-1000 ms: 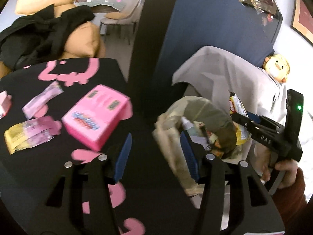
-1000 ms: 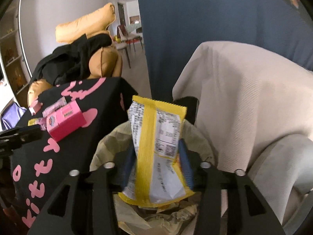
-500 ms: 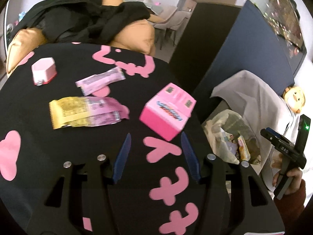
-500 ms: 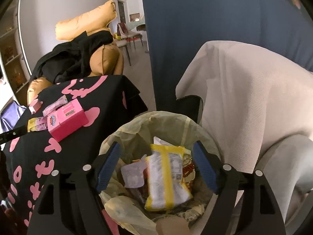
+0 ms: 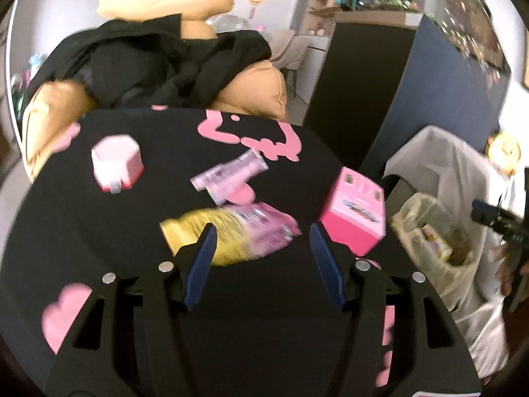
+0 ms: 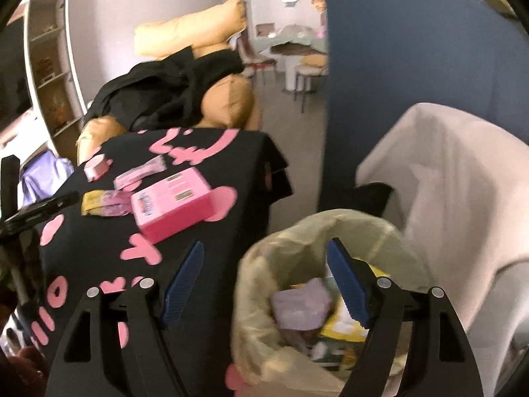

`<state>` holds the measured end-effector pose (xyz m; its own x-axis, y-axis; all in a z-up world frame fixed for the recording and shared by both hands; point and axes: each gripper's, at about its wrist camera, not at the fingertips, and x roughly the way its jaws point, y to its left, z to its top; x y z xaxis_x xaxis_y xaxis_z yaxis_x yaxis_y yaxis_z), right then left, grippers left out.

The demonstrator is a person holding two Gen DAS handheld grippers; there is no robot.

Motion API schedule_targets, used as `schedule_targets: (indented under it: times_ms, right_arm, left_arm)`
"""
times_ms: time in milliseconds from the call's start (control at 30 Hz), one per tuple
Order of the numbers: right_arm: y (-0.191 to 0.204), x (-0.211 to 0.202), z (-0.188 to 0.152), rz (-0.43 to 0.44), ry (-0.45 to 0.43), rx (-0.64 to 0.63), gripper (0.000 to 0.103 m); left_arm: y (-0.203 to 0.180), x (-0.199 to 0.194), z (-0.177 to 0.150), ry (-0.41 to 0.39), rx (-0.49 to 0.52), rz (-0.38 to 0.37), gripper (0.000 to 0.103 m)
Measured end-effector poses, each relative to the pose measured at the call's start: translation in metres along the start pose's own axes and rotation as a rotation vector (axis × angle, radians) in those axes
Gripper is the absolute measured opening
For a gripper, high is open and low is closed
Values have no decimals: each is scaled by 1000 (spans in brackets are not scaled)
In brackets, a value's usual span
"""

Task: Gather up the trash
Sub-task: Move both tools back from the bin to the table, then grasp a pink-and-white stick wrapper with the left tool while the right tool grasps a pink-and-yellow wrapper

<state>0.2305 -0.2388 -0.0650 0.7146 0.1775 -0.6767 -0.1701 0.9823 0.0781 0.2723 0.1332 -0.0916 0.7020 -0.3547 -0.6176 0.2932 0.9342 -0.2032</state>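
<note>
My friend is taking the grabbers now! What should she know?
Left gripper: empty, its jaws are opening, and it is aimed at the yellow-and-pink wrapper on the table.
Right gripper: open, empty, between the table edge and the bin bag.
Done: a yellow packet and other scraps lie in the bag.
Left on the table: that wrapper, the pink box, the small pink wrapper and the pink-and-white tub.
</note>
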Motion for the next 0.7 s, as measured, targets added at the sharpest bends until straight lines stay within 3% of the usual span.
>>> schedule_targets:
  times_ms: [100, 267, 367, 567, 600, 667, 700]
  right_arm:
    - [17, 9, 1, 36, 13, -11, 73]
    - [44, 16, 10, 23, -20, -35, 73]
    - [54, 18, 19, 21, -62, -31, 73]
    - [68, 30, 25, 36, -77, -30, 73]
    - [71, 33, 25, 36, -72, -37, 73]
    - [78, 39, 23, 43, -53, -56, 73]
    - [81, 42, 22, 51, -45, -63, 73]
  left_arm:
    - [15, 20, 14, 85, 56, -79, 57]
    - [28, 47, 53, 99, 102, -49, 57]
    - [24, 70, 66, 106, 191, -25, 57]
    - [9, 135, 64, 245, 370, 76, 56]
    - [10, 141, 64, 261, 369, 91, 54]
    - [17, 149, 64, 291, 320, 68, 28]
    - [22, 149, 64, 303, 279, 51, 25]
